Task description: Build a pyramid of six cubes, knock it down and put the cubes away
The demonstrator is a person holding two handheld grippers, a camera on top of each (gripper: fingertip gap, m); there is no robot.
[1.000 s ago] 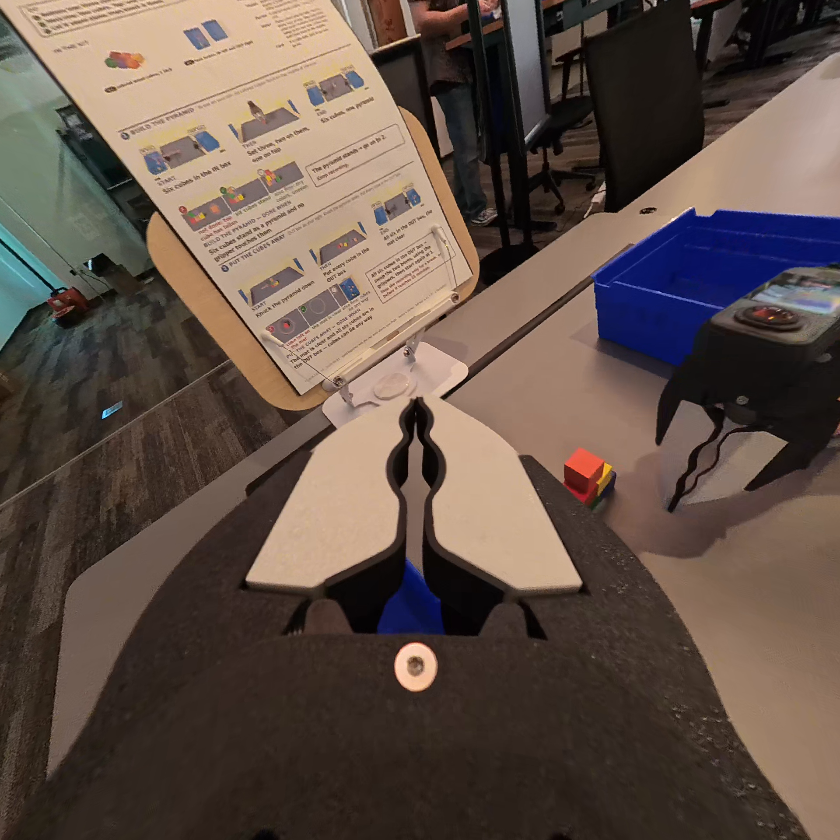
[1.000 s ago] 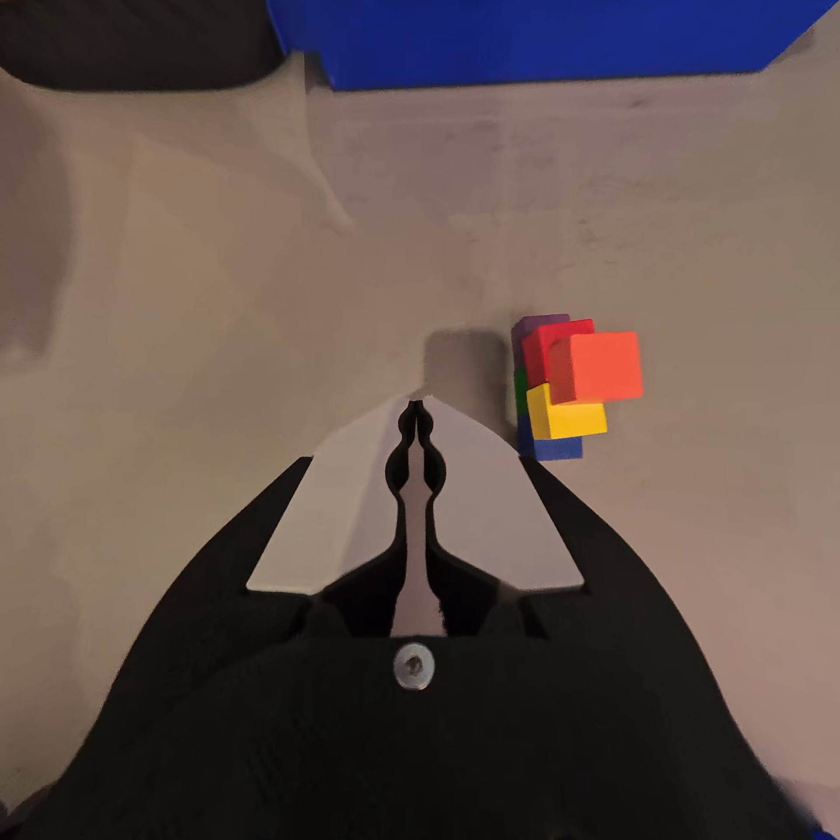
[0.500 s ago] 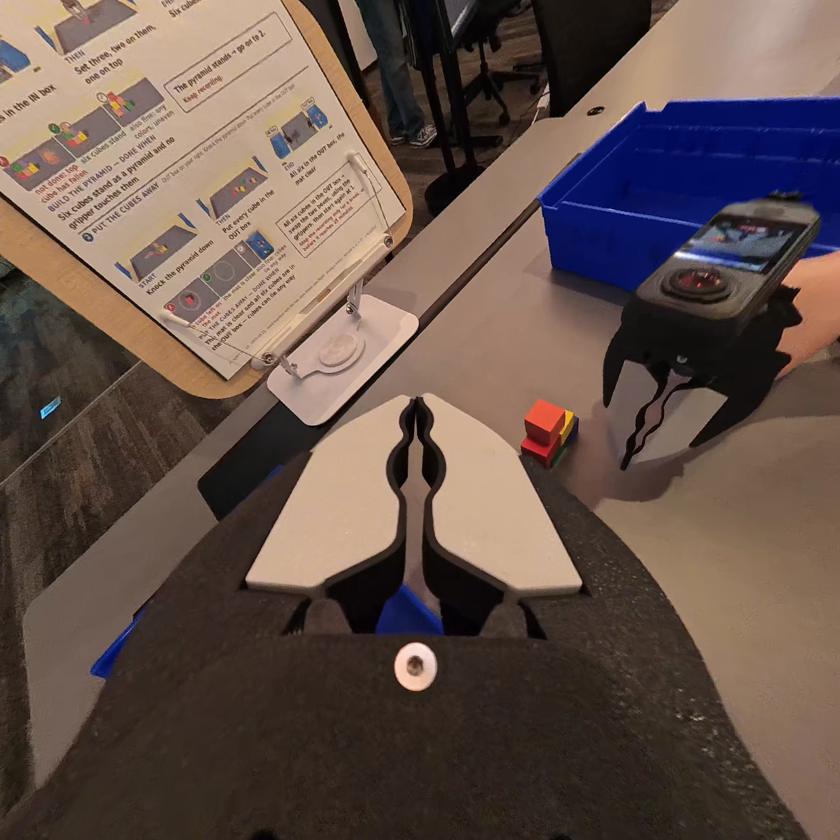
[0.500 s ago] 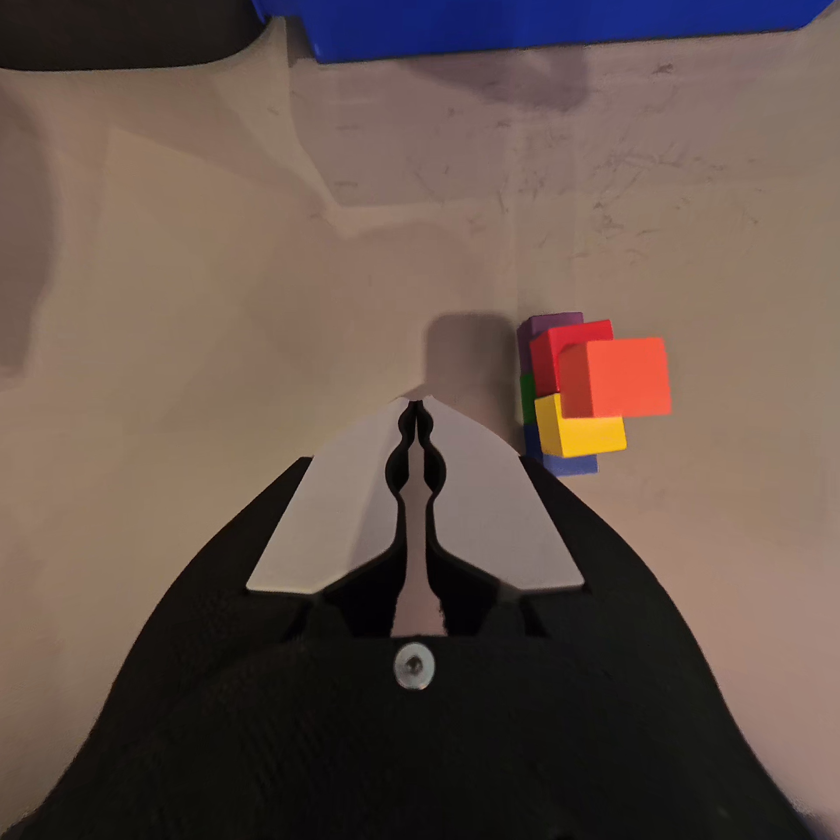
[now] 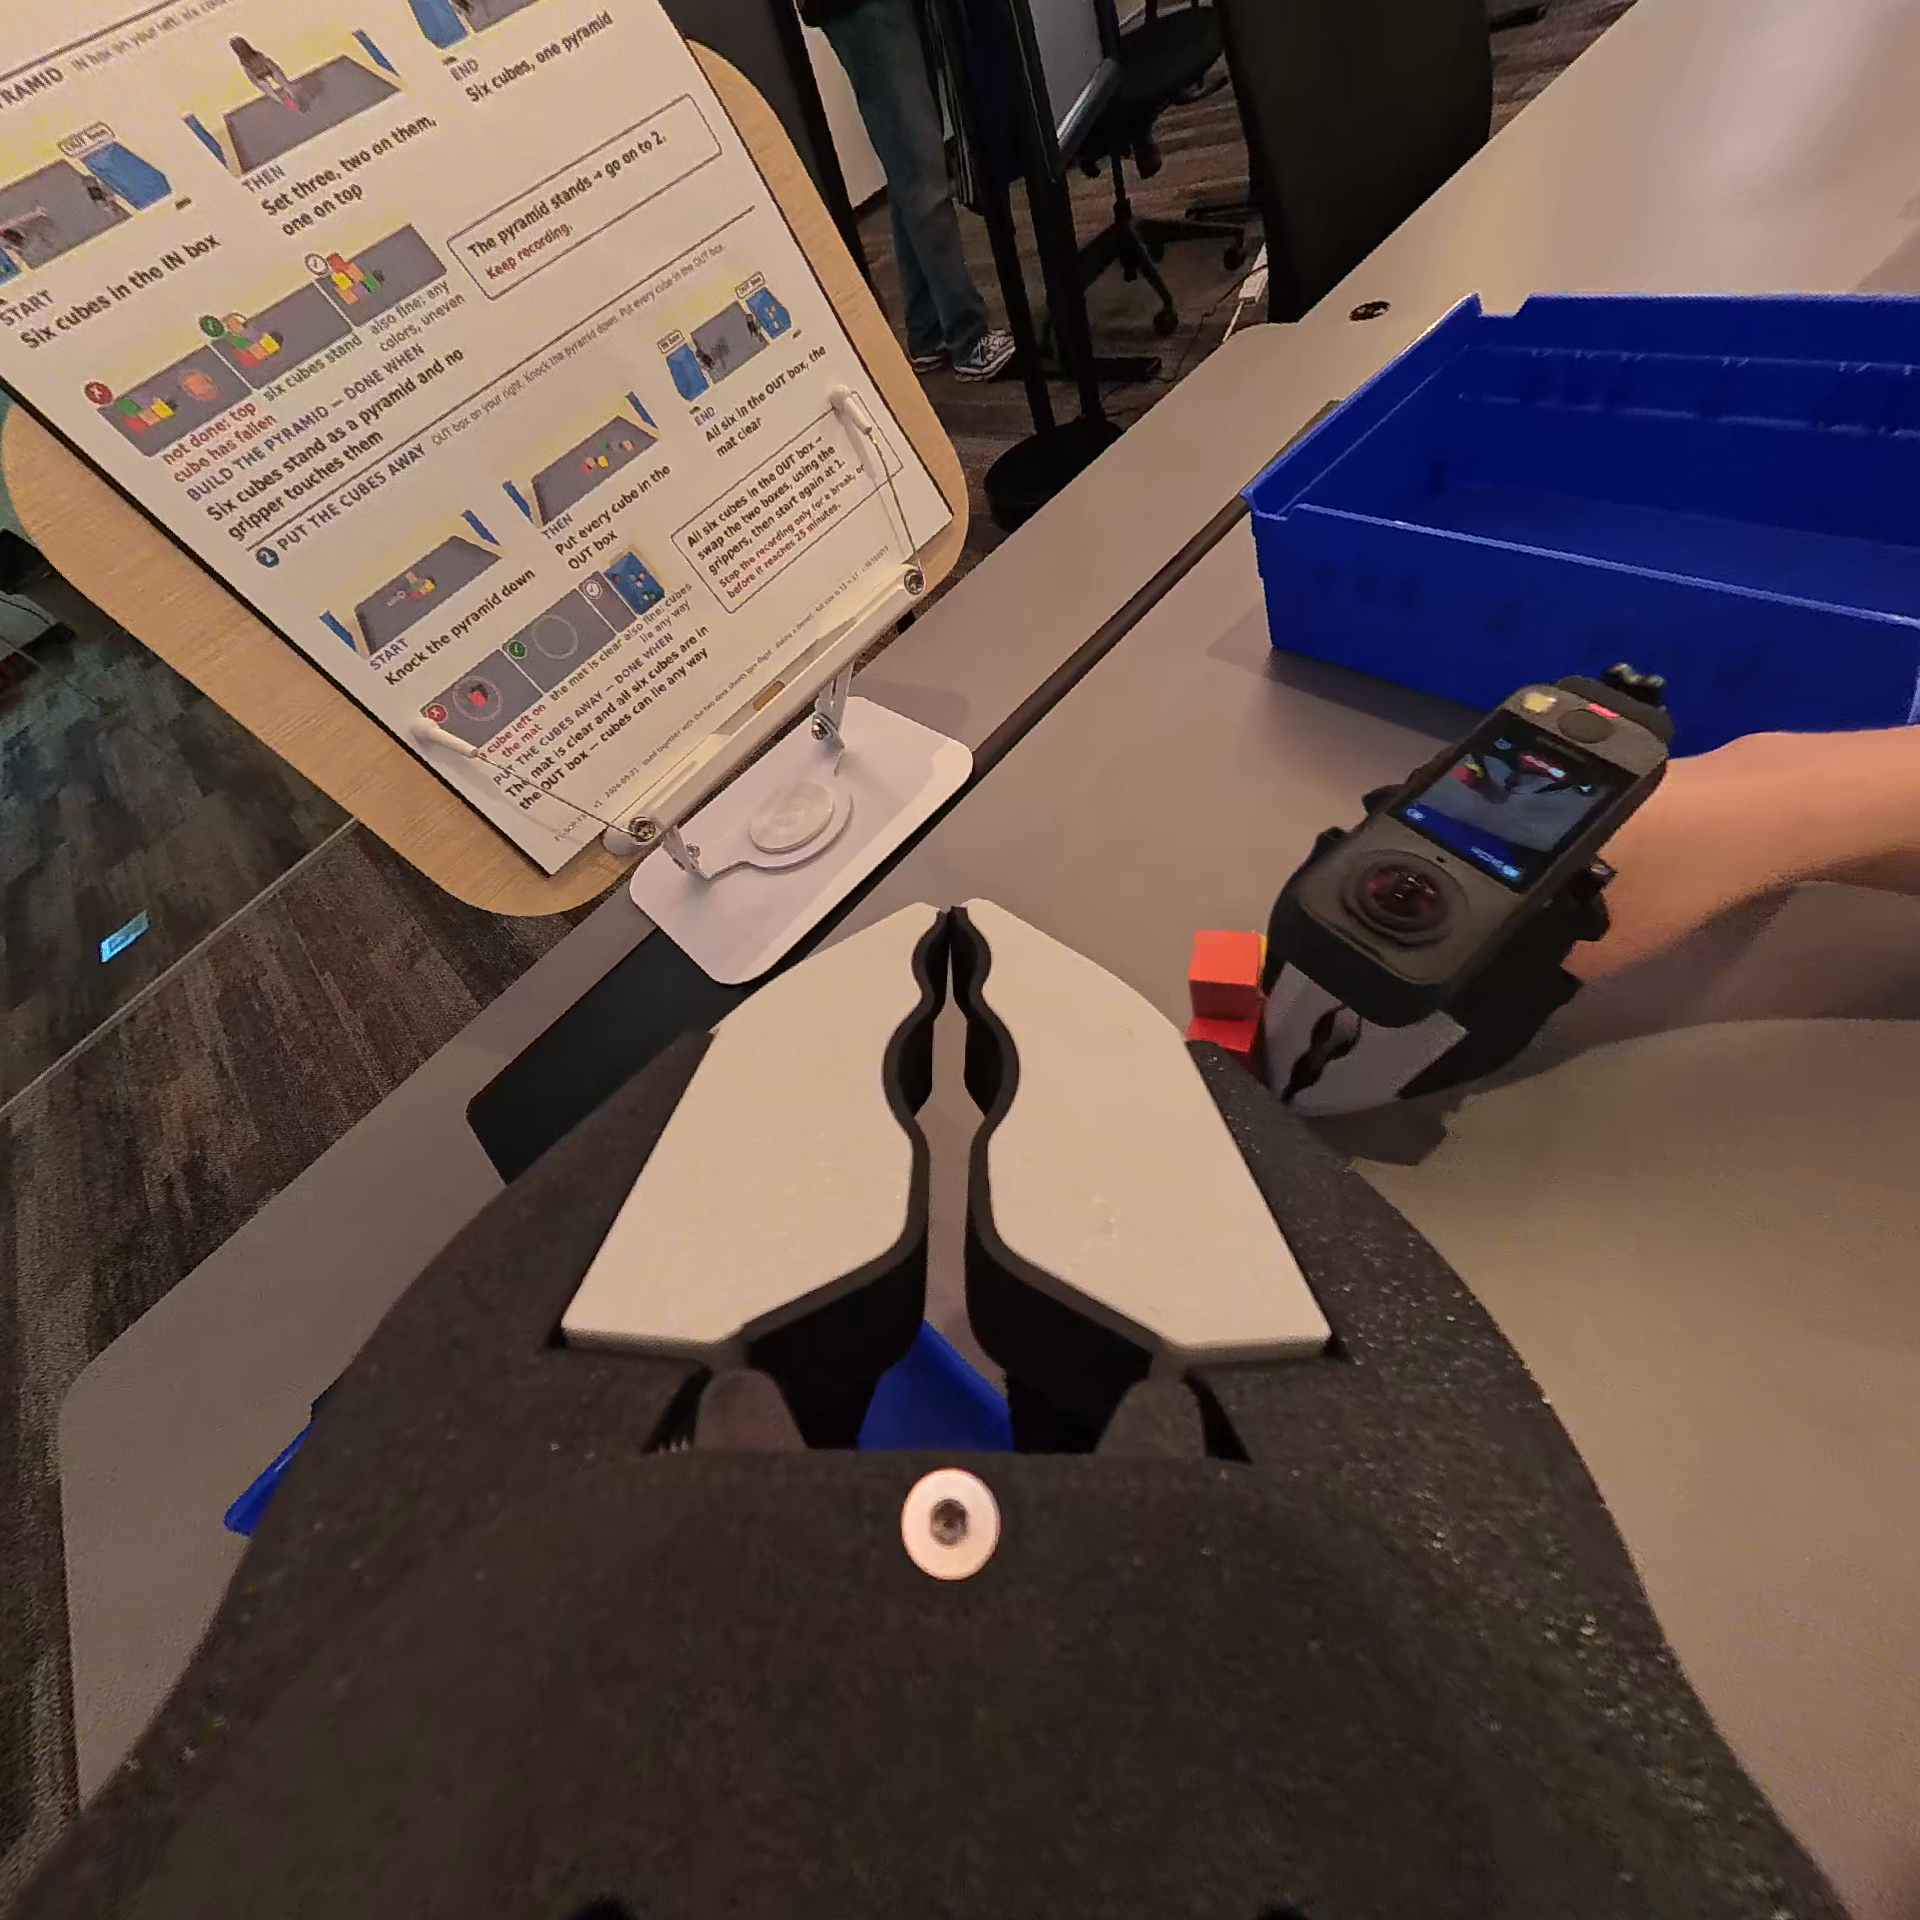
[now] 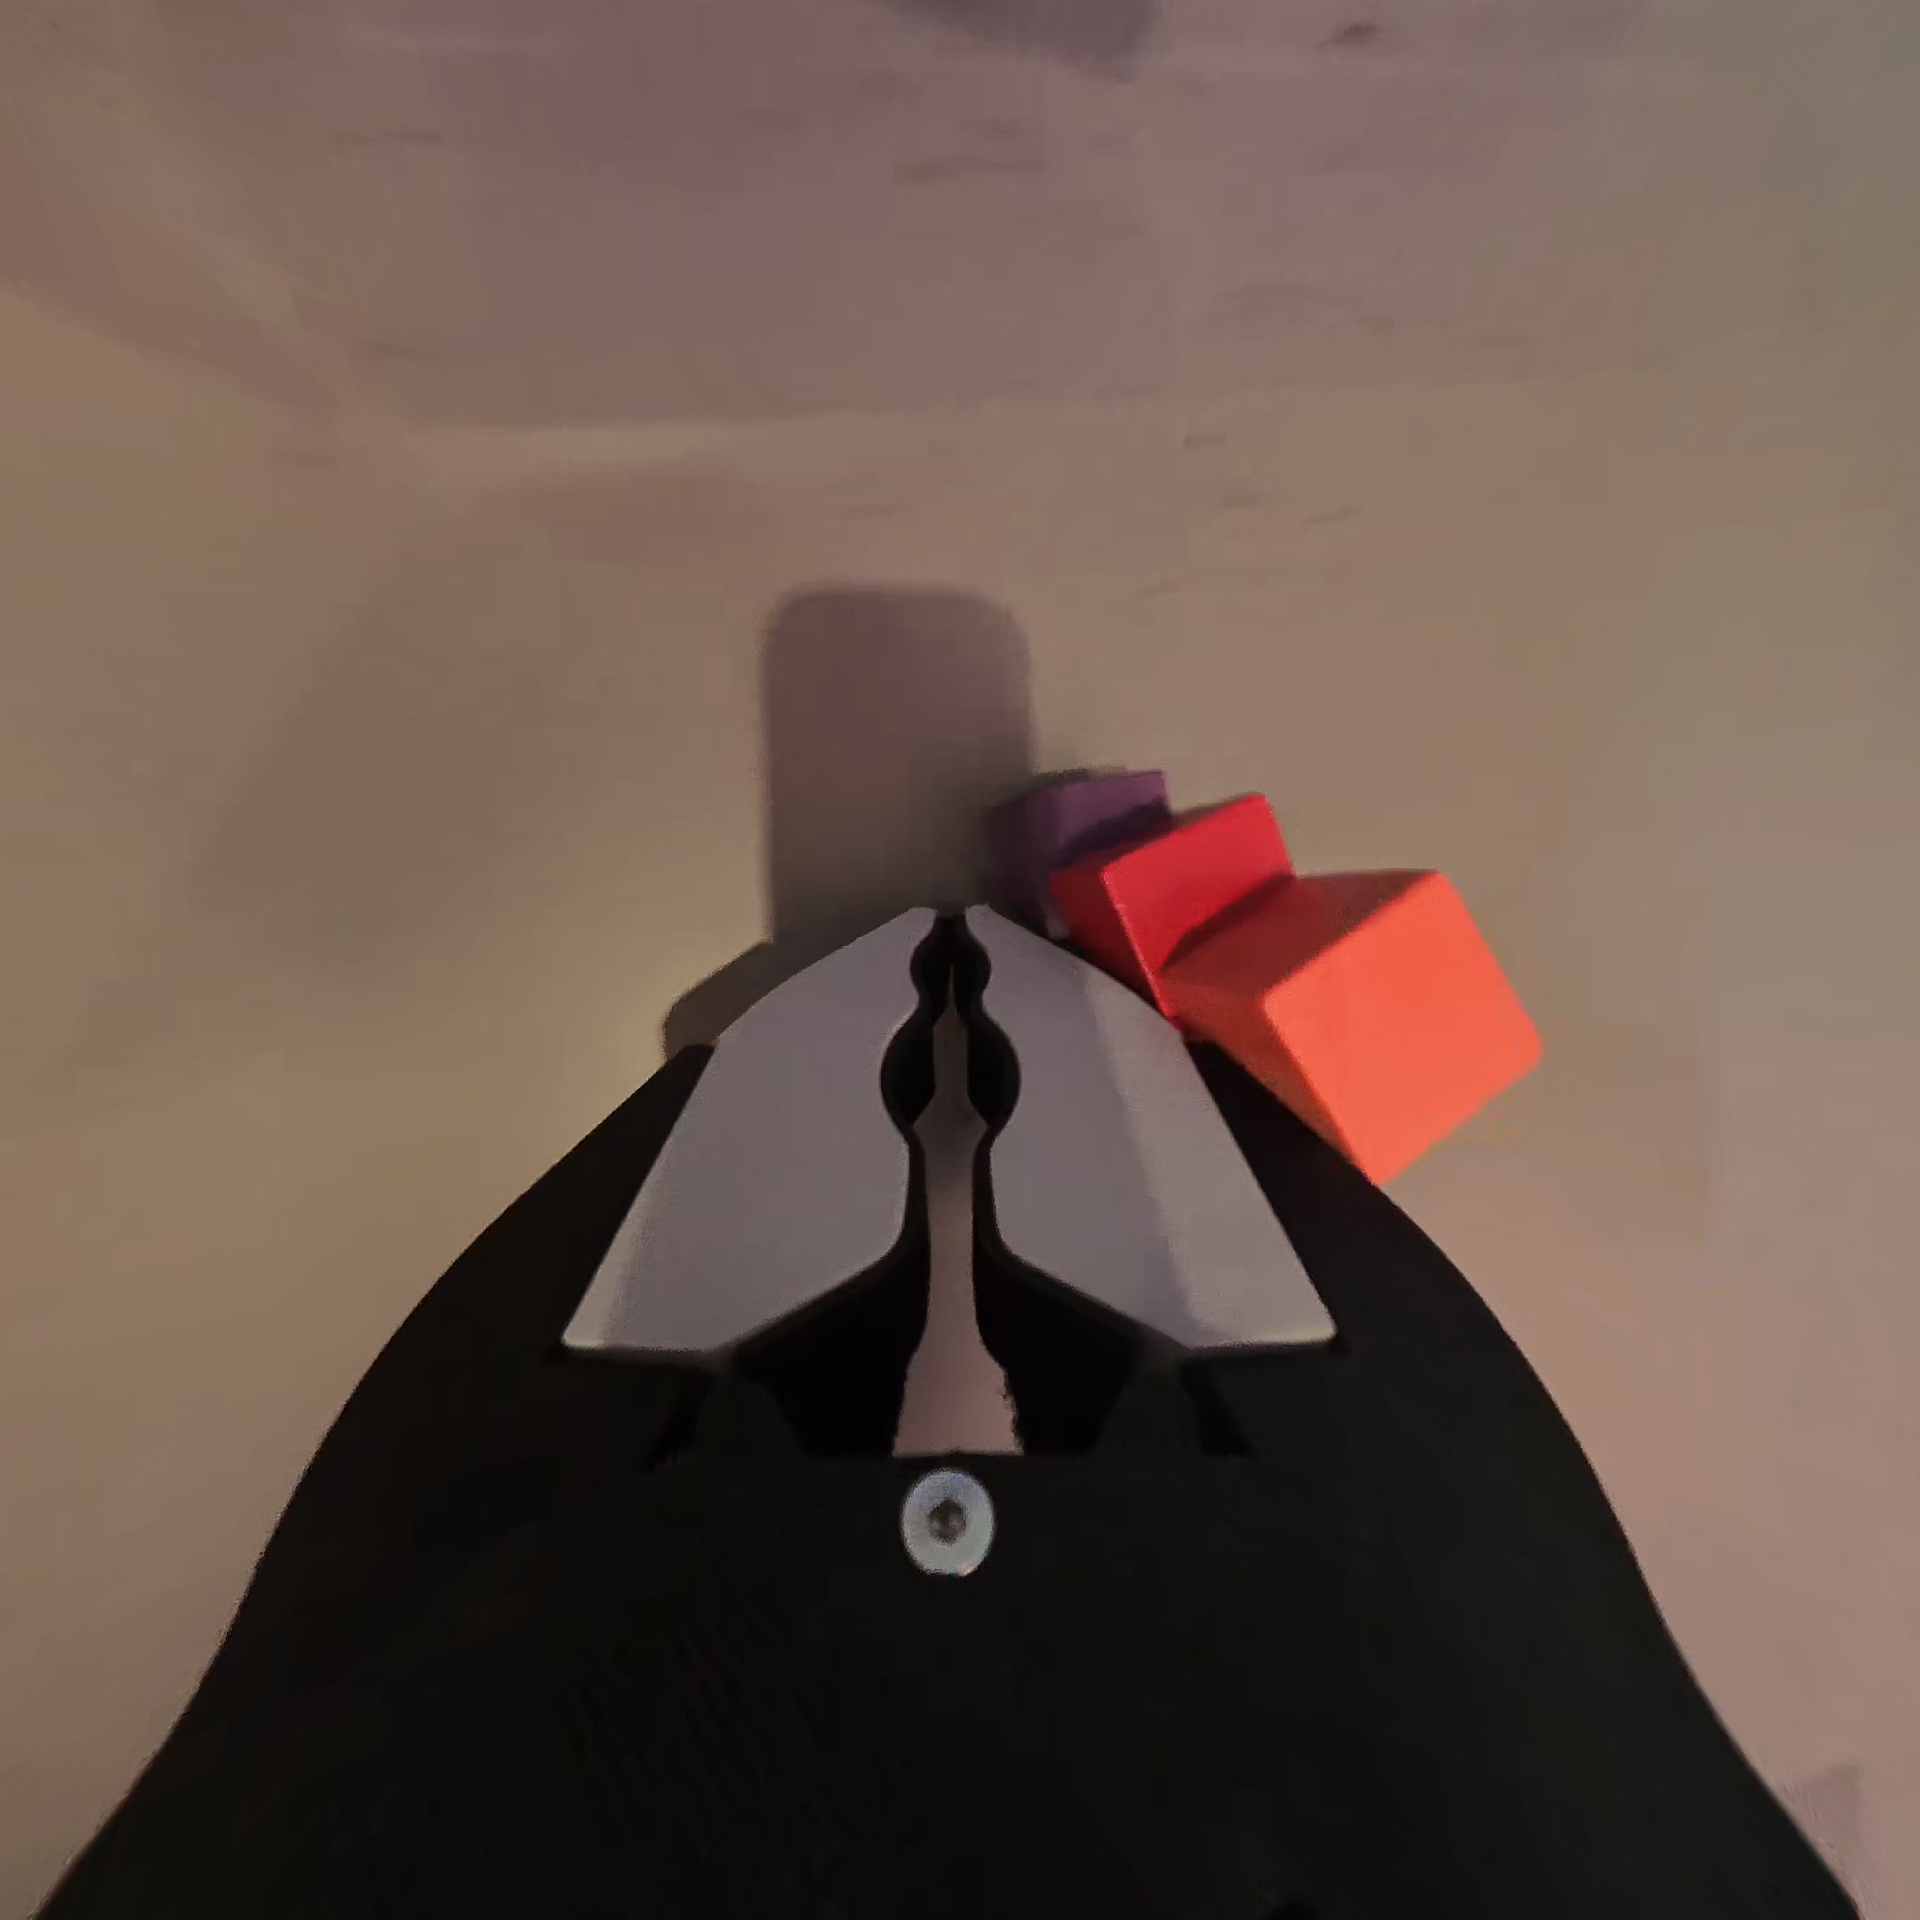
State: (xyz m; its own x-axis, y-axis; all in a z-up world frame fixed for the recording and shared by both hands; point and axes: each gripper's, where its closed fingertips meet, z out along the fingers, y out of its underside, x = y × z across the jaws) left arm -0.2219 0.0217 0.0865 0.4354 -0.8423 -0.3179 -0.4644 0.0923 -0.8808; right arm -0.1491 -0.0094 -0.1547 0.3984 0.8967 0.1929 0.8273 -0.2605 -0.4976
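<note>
At the centre of the right wrist view, the right gripper is pressing low against a stack of coloured cubes, its jaws closed to a narrow slit and gripping nothing. An orange cube is sitting tilted at the right of centre, just beside the gripper's right finger, with a red cube behind it and a purple cube farther back; whether the finger is actually touching them cannot be told through the blur. Any other cubes are hidden behind the gripper.

In the left wrist view the same gripper, carrying its camera unit, is appearing at right of centre, held by a person's hand, its tip down on the grey table against the orange and red cubes. The left gripper is filling the lower half of the frame, jaws nearly shut and empty, well apart from the cubes. A blue bin is standing with nothing visible inside at upper right, while an instruction sheet on a wooden stand is occupying the upper left.

The pyramid appears to be built, and the knock-down looks to be just beginning, the top cube tipping. Scattering the stack and carrying all six cubes to the bin remain ahead.
</note>
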